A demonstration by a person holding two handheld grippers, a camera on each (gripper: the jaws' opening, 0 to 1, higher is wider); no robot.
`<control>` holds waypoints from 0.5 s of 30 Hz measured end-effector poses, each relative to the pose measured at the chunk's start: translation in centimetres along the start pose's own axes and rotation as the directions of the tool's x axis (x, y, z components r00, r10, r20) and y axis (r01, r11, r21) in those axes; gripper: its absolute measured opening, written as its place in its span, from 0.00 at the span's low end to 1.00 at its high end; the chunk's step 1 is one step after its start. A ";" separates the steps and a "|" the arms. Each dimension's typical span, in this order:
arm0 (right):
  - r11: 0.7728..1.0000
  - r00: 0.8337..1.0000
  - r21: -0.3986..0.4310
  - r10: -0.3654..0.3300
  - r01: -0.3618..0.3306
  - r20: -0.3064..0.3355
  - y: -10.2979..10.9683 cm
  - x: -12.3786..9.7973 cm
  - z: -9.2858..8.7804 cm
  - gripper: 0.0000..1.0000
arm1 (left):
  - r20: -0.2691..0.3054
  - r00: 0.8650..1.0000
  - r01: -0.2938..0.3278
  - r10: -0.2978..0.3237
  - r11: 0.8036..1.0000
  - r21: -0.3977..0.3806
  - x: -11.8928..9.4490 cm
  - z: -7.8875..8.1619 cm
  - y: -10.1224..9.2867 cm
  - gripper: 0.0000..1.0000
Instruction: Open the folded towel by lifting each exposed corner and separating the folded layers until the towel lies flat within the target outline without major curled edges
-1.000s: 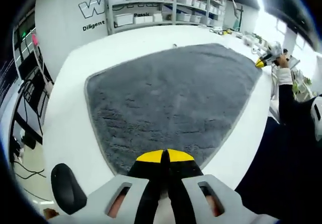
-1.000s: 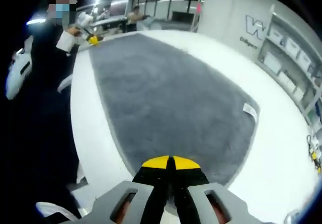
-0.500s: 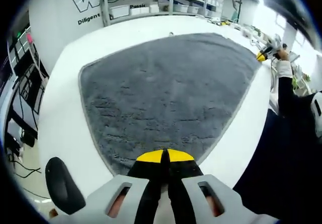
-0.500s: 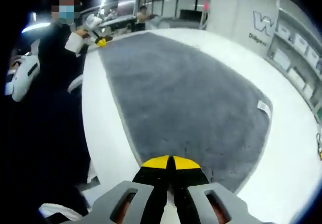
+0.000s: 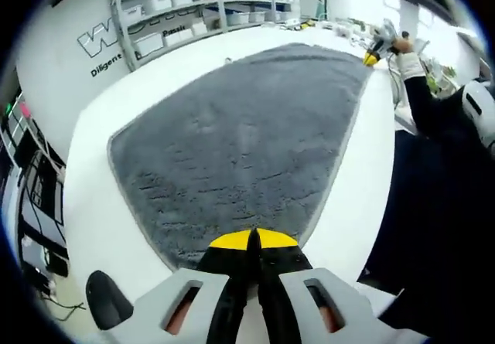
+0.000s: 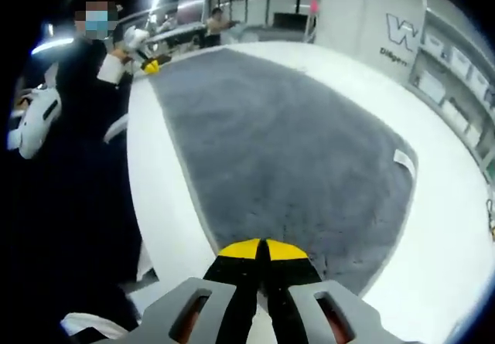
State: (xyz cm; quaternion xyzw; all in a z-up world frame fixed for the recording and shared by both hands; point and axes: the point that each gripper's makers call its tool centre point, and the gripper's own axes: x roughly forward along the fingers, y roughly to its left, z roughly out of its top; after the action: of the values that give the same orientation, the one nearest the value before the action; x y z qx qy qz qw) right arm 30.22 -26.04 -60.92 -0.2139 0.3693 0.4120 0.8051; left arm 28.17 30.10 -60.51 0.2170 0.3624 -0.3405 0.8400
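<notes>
1. The grey towel (image 5: 240, 143) lies spread open and flat across the white tabletop (image 5: 100, 166); I see no folded layers and no curled edges, and its white label (image 6: 403, 159) sits at the far edge.
2. The left gripper (image 5: 253, 240) has its jaws pressed together at the towel's near corner; whether they pinch the hem, I cannot tell.
3. The right gripper (image 6: 263, 250) is likewise closed at the opposite near corner, probably so that both ends can be tugged taut.
4. Shelves (image 5: 193, 11) stand behind.
</notes>
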 end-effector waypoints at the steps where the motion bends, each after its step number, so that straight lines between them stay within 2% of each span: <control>1: 1.000 1.000 -0.002 0.000 0.000 0.000 0.0 0.0 0.0 0.00 | -0.001 1.000 -0.002 0.002 1.000 0.001 0.0 0.0 0.1 0.00; 5: 1.000 1.000 -0.022 0.000 0.000 -0.004 0.2 -0.1 -0.1 0.00 | -0.016 1.000 -0.007 0.007 0.999 0.032 0.0 0.1 0.0 0.00; 7: 1.000 1.000 0.015 0.013 -0.013 0.000 0.5 -0.4 -0.3 0.00 | -0.021 1.000 -0.010 0.010 1.000 0.010 -0.2 -0.1 0.4 0.00; 9: 1.000 1.000 0.017 0.010 -0.010 -0.003 0.5 -0.5 -0.5 0.00 | -0.014 1.000 -0.005 0.005 1.000 -0.005 -0.2 -0.2 0.4 0.00; 11: 1.000 1.000 -0.001 0.004 -0.004 -0.009 0.5 -0.6 -0.5 0.00 | -0.014 1.000 -0.003 0.003 1.000 -0.007 -0.2 -0.1 0.4 0.00; 13: 1.000 1.000 -0.025 0.001 -0.002 -0.019 0.5 -0.5 -0.5 0.00 | -0.025 1.000 -0.013 0.013 1.000 0.024 -0.2 -0.1 0.3 0.00; 15: 0.993 0.999 -0.122 -0.011 0.006 -0.037 0.5 -0.5 -0.3 0.00 | -0.037 0.999 -0.018 0.020 0.998 0.064 -0.3 0.0 0.2 0.00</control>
State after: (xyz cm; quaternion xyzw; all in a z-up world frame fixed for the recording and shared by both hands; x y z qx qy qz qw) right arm 29.46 -26.21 -60.76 -0.2717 0.3575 0.4262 0.7853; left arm 28.17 30.39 -60.31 0.2533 0.3650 -0.3398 0.8289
